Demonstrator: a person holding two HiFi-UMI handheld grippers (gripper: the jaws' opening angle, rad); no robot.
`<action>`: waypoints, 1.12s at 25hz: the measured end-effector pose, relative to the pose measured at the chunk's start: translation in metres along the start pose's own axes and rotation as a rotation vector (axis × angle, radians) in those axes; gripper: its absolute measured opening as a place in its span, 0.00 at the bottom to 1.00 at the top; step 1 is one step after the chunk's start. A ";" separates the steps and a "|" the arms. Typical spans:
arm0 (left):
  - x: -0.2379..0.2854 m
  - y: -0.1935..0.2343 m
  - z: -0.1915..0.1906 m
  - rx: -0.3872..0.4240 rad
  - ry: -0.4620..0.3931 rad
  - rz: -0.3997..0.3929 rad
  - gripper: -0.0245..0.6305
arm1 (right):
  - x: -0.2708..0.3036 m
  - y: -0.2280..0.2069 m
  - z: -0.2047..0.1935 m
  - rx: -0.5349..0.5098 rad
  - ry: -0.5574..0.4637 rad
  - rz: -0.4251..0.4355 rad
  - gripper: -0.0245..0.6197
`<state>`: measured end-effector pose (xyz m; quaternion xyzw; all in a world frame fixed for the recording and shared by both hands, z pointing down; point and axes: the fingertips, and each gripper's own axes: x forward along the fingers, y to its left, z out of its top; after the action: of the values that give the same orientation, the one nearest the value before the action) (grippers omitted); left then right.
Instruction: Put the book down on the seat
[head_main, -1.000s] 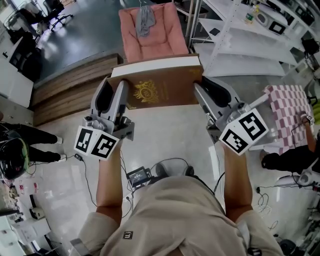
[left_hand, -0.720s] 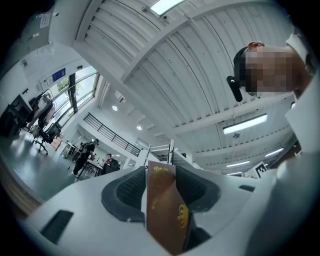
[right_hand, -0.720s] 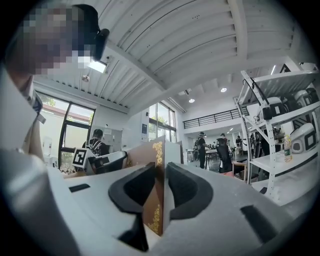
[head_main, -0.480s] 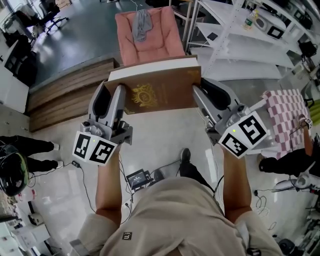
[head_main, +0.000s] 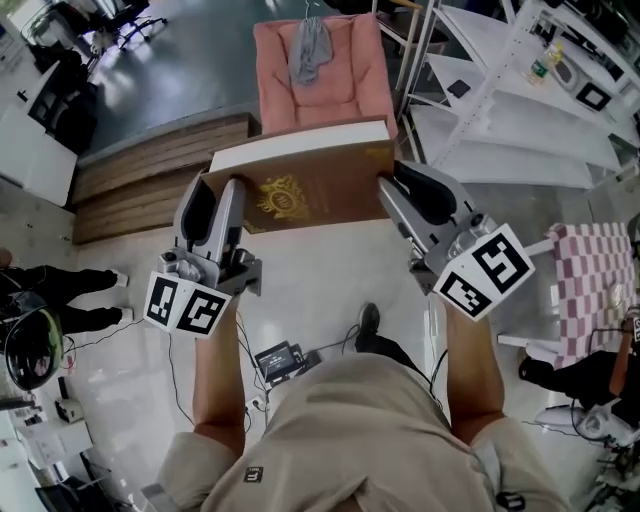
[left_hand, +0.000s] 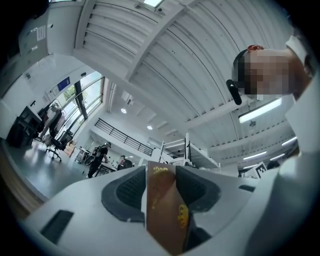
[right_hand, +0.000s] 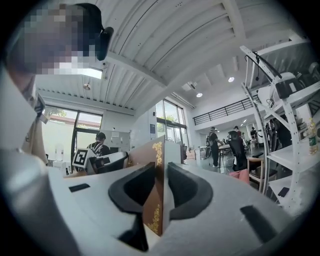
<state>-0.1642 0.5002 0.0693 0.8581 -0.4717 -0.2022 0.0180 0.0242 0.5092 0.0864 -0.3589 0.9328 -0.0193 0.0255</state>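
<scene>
A large brown book (head_main: 305, 185) with a gold crest on its cover and a white page edge is held level in the air between both grippers. My left gripper (head_main: 215, 195) is shut on the book's left edge (left_hand: 165, 210). On the book's right edge (right_hand: 157, 197) my right gripper (head_main: 400, 190) is shut as well. Just beyond the book stands a pink cushioned seat (head_main: 320, 70) with a grey cloth (head_main: 308, 45) draped over its back. In the right gripper view a bit of the pink seat (right_hand: 241, 175) shows far off.
White metal shelving (head_main: 520, 110) stands to the right of the seat. A low wooden platform (head_main: 150, 170) lies to its left. A checked cloth (head_main: 590, 270) is at the right edge. A person's legs (head_main: 70, 290) and a cable box (head_main: 275, 358) are on the glossy floor.
The seat has shifted right in the head view and the book now sits closer to its front edge. Both grippers keep their hold on the book.
</scene>
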 end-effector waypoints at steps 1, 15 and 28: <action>0.004 0.001 -0.002 0.004 -0.003 0.011 0.29 | 0.002 -0.005 -0.001 0.002 -0.001 0.012 0.15; 0.100 0.013 -0.036 0.054 0.016 0.128 0.29 | 0.043 -0.120 -0.004 0.051 0.005 0.129 0.15; 0.183 0.014 -0.069 0.069 0.046 0.137 0.29 | 0.056 -0.210 0.001 0.071 -0.018 0.128 0.15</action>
<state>-0.0636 0.3319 0.0748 0.8284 -0.5352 -0.1644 0.0131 0.1228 0.3162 0.0948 -0.2975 0.9523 -0.0476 0.0476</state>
